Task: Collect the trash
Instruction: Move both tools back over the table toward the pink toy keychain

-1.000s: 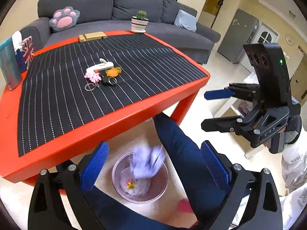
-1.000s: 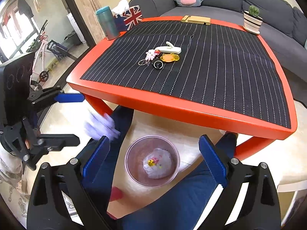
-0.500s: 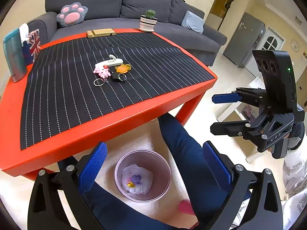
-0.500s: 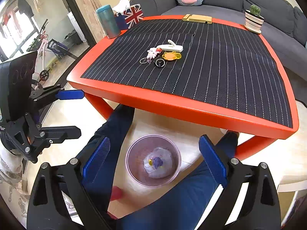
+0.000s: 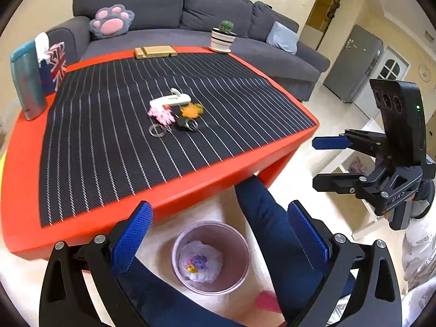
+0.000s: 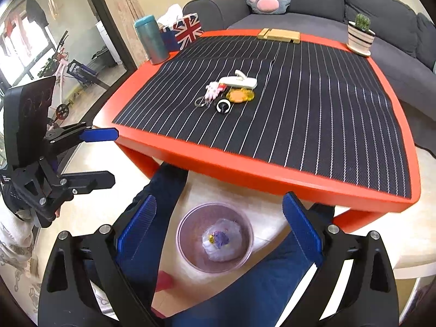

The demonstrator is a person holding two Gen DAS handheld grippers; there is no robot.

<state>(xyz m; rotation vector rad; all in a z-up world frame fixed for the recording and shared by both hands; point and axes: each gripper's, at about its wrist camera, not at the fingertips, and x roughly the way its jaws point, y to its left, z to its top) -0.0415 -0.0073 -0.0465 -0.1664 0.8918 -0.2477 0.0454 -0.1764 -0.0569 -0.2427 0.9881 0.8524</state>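
I see an orange-red table [image 5: 21,190] under a black mat [image 5: 109,141] with thin white stripes. My pads [image 5: 130,237] are blue on black frames. The bin [image 6: 188,234] is translucent pinkish-mauve, with white trash [image 6: 222,241] flecked purple and yellow. The sofa [image 5: 152,0] is dark grey, its paw cushion [image 5: 111,21] grey and pink. The pot [image 6: 359,36] is white with dark stripes; the box [image 6: 188,30] bears a Union Jack.

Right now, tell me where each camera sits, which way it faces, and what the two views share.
Left wrist: on the left gripper, above the bin, facing the table and sofa; shows its fingers, the knees, the right gripper.
Right wrist: on the right gripper, same aim; the left gripper shows at left.
Shared: bin, table, keys, sofa.
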